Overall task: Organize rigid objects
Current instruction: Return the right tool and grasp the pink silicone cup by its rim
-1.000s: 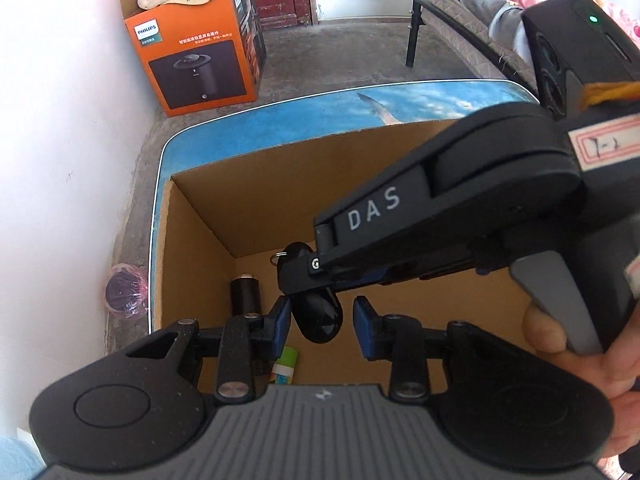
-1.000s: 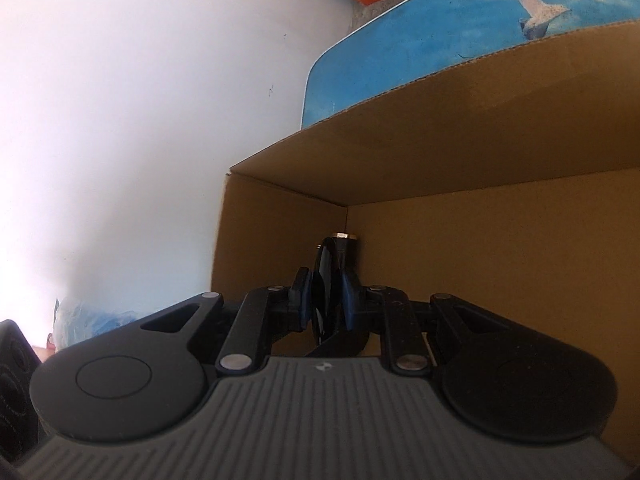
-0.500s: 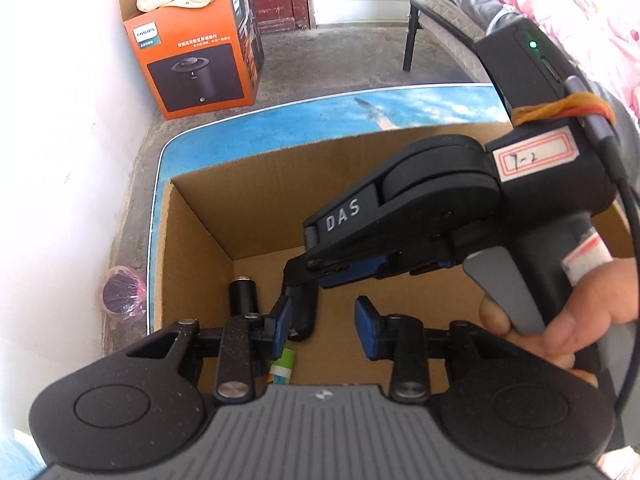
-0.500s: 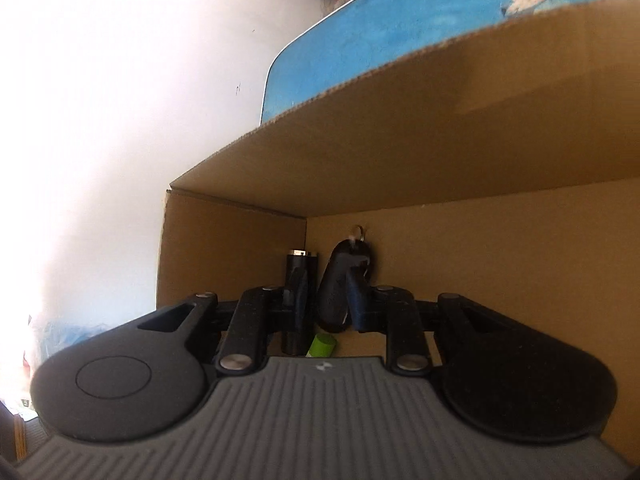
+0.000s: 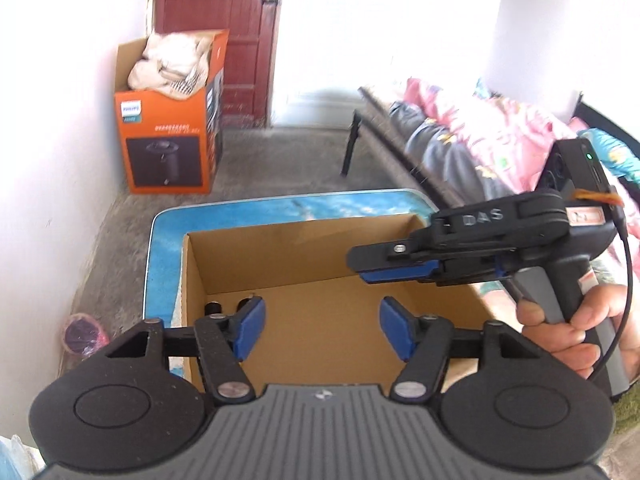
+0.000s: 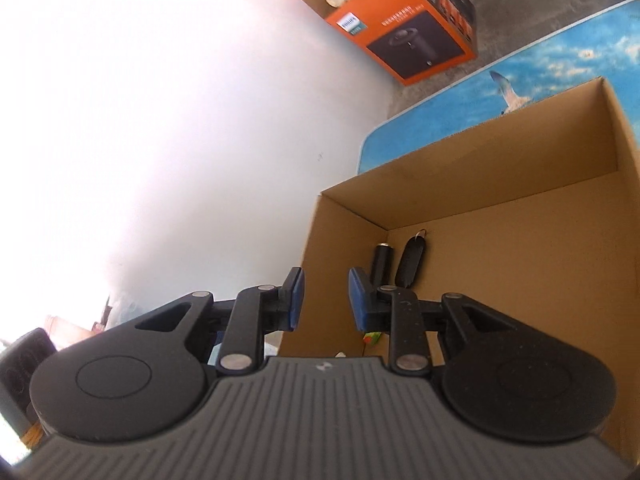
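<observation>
An open cardboard box [image 5: 304, 252] stands on a blue sky-print table [image 5: 160, 264]. In the right wrist view a black key fob [image 6: 410, 263] with a ring lies on the box [image 6: 500, 192] floor beside a black cylinder [image 6: 381, 265] and a small green item [image 6: 372, 337]. My right gripper [image 6: 326, 300] is open and empty above the box's near corner; it also shows in the left wrist view [image 5: 384, 270]. My left gripper [image 5: 322, 328] is open and empty above the box. The two dark objects [image 5: 228, 307] peek out by its left finger.
An orange Philips carton [image 5: 168, 132] with cloth on top stands on the floor by a red door [image 5: 216, 32]. A bench with pink bedding [image 5: 460, 128] runs along the right. A white wall is on the left. A pink-wrapped object [image 5: 82, 330] lies on the floor.
My right gripper let go of the black key fob inside the box, opened, and rose out to the right. My left gripper opened wider and lifted back from the box.
</observation>
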Demonstrator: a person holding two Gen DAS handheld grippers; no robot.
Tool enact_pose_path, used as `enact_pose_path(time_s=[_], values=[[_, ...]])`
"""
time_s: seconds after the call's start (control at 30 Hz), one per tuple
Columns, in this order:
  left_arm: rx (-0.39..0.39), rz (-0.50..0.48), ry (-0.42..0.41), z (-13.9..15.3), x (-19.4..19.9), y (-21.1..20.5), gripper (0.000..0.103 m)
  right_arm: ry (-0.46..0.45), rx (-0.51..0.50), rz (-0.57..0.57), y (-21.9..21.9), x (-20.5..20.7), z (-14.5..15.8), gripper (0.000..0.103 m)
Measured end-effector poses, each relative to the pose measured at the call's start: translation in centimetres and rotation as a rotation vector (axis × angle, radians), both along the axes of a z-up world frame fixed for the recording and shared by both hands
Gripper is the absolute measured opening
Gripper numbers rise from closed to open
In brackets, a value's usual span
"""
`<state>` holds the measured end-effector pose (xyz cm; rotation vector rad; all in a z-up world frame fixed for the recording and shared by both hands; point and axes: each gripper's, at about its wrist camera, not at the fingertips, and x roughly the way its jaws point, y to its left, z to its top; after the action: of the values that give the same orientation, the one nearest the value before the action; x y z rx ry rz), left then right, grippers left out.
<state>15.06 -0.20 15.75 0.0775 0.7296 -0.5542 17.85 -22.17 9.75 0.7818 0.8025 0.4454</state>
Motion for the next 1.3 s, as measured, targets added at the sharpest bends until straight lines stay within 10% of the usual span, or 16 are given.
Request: enact_pose_path(time_s=[0.43,0.77,1.3], values=[[-0.064,-0.017,0.101,-8.6,-10.4,3.4,0.084,-0.077,-0.176,-0.041,3.2,-18.4,-3.6,0.031],[0.153,0.019,0.13,-14.4,-12.0,2.4,0.085,0.027,-0.256,-0.02,8.3,-18.5,-8.8,0.031],[0.226,0.019,0.137,-17.2,-11.4,0.8,0.073,0.1,-0.408,0.019,11.3,-15.5,-11.3,0.031]])
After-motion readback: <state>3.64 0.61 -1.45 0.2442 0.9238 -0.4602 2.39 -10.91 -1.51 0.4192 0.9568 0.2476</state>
